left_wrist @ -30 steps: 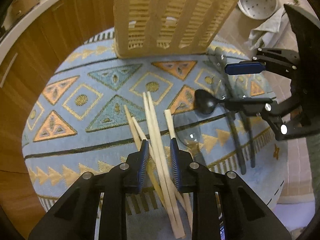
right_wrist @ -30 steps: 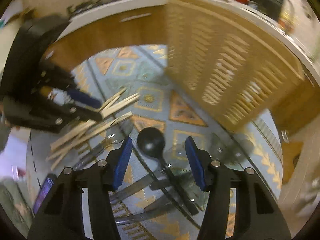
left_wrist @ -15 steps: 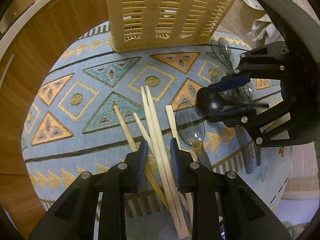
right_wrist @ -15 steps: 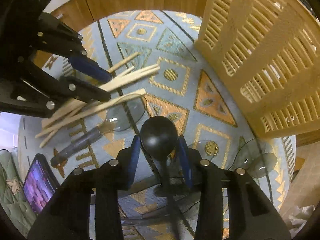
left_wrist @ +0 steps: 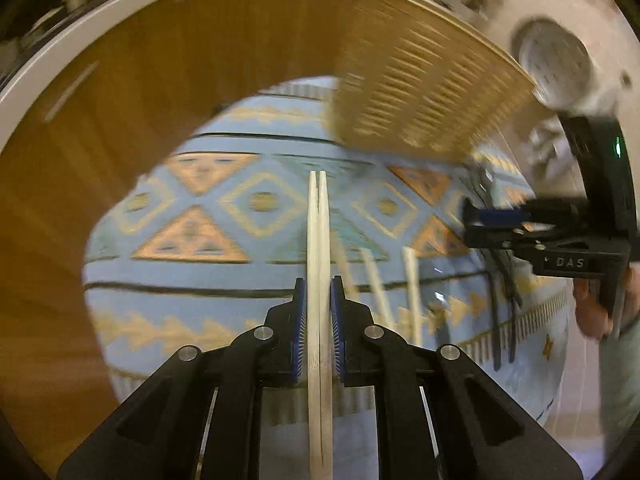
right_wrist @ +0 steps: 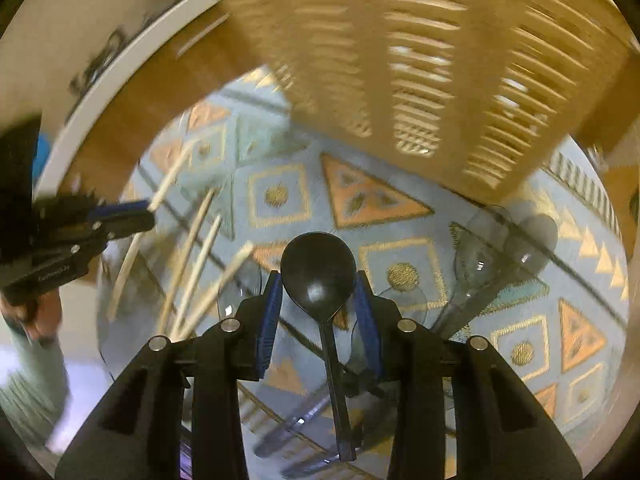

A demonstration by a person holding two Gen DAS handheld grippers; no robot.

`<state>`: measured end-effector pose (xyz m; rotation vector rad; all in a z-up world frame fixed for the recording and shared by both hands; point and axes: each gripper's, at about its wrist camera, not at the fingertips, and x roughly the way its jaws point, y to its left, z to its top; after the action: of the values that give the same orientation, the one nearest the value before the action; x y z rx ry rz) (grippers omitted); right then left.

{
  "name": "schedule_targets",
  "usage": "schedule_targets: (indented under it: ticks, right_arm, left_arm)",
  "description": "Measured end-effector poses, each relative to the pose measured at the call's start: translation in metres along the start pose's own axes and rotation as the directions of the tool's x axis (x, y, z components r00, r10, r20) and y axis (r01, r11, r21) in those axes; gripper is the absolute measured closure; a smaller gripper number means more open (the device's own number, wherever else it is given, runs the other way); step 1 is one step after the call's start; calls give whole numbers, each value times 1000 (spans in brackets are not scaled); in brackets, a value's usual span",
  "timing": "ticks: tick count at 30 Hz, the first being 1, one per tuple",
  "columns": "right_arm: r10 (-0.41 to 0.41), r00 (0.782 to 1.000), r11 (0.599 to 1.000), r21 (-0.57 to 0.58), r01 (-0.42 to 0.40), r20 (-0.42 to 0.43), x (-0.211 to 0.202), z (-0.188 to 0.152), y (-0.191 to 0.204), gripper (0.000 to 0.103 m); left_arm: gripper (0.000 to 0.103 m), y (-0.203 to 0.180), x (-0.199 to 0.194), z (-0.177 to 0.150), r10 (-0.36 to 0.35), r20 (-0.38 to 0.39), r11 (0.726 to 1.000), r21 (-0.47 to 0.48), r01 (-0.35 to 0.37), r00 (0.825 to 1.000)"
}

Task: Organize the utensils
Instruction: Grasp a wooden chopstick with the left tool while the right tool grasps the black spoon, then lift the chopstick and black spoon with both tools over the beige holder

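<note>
Jaws on left gripper (left_wrist: 319,300) nearly closed, clamped on a chopstick pair (left_wrist: 319,240). Pair runs straight along the jaw axis, tips pointing forward past the pads, butt ends trailing back under the gripper body. Long axis in line with the fingers.

Right gripper (right_wrist: 318,292) jaws partway open, pads pressing the sides of a black spoon (right_wrist: 318,272) bowl. Bowl points forward, handle runs back between the fingers and slightly right; long axis roughly in line with the jaws.

Ahead of both: slatted basket (right_wrist: 420,60), blurred, standing on a patterned mat (right_wrist: 280,196). In the left view it sits forward-right of the jaws.

Right of the left jaws: loose chopsticks (left_wrist: 376,280) on the mat, lying roughly parallel to the held pair. Left of the right jaws, the same loose sticks fan forward-left.

Right of the right jaws: clear spoons (right_wrist: 480,256) on the mat, bowls forward, handles angled back toward the jaws.

Heavy motion blur in both views.
</note>
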<state>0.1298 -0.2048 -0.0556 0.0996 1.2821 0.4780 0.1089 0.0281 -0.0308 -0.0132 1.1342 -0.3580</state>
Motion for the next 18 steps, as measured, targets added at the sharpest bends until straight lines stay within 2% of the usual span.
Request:
schedule_targets:
  ticks: [2,4,8,9,10,12,14,17,18]
  right_arm:
    - [-8,1000,998,59,9,-14,5,1,-5,70]
    - [-32,999,995,91,35,-33,15,1,-6,70]
    - [-67,997,993,91,70,-37,8,-1,-11,69]
    - [-78,996,993,88,82,-42,13,-1,-3,69]
    - [-95,994,992,79,99,-51,13,0,-1,69]
    - [-126,990,990,59,129,-59,20,-1,12,69]
    - [-161,985,986,35,164,-66,21,-2,16,69]
    - [-195,978,981,12,196,-75,21,-1,18,69]
    - [-204,976,979,7,205,-76,23,0,21,69]
  left_arm:
    - [93,16,5,-1,50,-18,998,-38,-51,999]
    - [93,22,14,-1,71,-48,995,-63,-74,996]
    - [92,27,23,0,99,-62,994,-34,-102,993]
    - [88,25,24,4,99,-63,994,-29,-101,993]
    - [78,23,25,6,100,-68,995,-17,-102,993]
    - [69,20,31,13,100,-78,995,6,-99,992]
    - [69,18,39,20,96,-96,995,34,-93,991]
    - [69,9,44,26,142,-150,985,117,-125,978]
    - [75,6,46,26,168,-156,979,140,-147,973]
